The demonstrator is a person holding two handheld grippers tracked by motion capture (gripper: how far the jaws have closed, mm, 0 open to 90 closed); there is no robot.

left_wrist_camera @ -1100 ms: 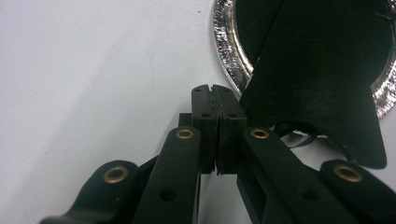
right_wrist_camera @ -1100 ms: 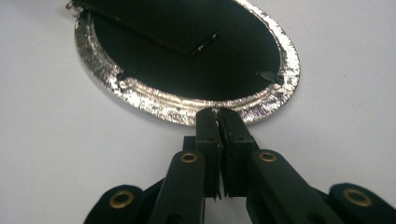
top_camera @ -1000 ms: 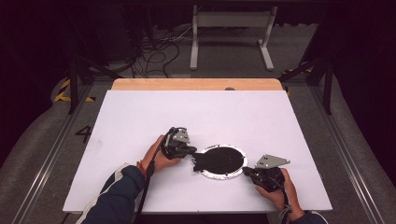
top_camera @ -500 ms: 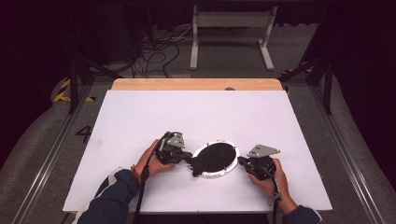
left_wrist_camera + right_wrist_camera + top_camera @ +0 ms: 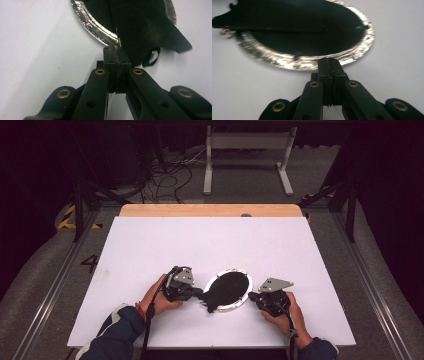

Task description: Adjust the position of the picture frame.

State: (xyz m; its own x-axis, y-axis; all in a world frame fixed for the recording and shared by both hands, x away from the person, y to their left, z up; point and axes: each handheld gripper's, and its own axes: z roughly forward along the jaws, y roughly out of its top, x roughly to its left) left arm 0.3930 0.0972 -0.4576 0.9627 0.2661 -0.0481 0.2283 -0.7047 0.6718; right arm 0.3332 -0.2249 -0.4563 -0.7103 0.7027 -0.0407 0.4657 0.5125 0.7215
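A silver-rimmed plate [image 5: 240, 272] draped with black cloth [image 5: 226, 290] is seen at lower centre. Its rim is pinched by the left gripper [image 5: 117, 53] and the right gripper [image 5: 329, 62], jaws pressed together. Grasping is judged done; carrying remains.

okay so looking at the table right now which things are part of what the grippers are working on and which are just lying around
In the job:
silver plate
black cloth lying on it
left gripper, shut at the plate's edge
right gripper, shut at the plate's edge

Lying about:
cables on the floor
white metal stand behind the table
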